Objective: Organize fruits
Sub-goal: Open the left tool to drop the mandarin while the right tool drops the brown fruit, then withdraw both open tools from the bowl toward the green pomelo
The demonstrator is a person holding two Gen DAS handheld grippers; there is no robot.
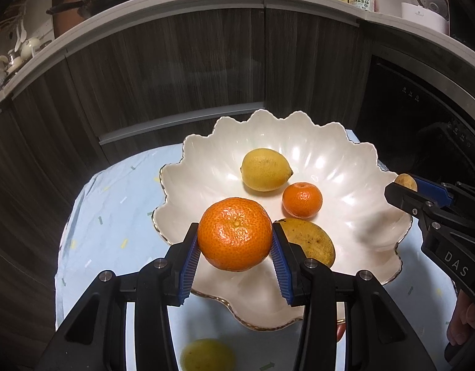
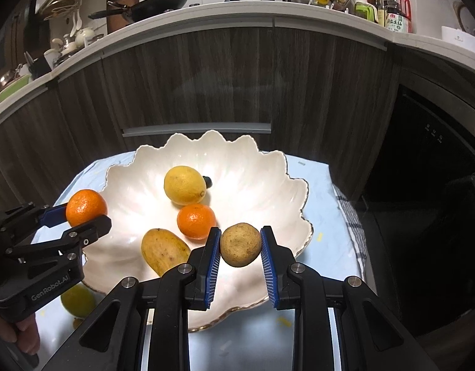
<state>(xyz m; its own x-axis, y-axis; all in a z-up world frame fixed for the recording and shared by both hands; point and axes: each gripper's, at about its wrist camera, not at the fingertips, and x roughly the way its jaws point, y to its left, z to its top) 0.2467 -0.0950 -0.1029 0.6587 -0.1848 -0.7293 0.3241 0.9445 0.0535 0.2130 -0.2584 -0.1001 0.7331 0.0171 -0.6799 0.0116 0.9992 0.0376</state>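
A white scalloped bowl [image 1: 345, 160] [image 2: 268, 179] stands on a small table and holds a lemon [image 1: 265, 169] [image 2: 184, 185], a small orange [image 1: 302, 199] [image 2: 196, 221] and a yellow-brown mango [image 1: 311, 242] [image 2: 164, 249]. My left gripper [image 1: 235, 241] [image 2: 82, 213] is shut on a large orange [image 1: 235, 233] [image 2: 86, 207] above the bowl's near-left rim. My right gripper [image 2: 241, 244] [image 1: 405, 185] is shut on a brown kiwi-like fruit [image 2: 241, 244] [image 1: 406, 182] above the bowl's right rim.
The table has a light blue cloth [image 1: 113, 216] [image 2: 324, 216]. A yellow-green fruit [image 1: 206, 355] [image 2: 78, 300] lies on it near the bowl's front. Dark wood cabinets [image 1: 175, 77] and a counter with a wok [image 2: 157, 3] and bottles [image 2: 398, 12] stand behind.
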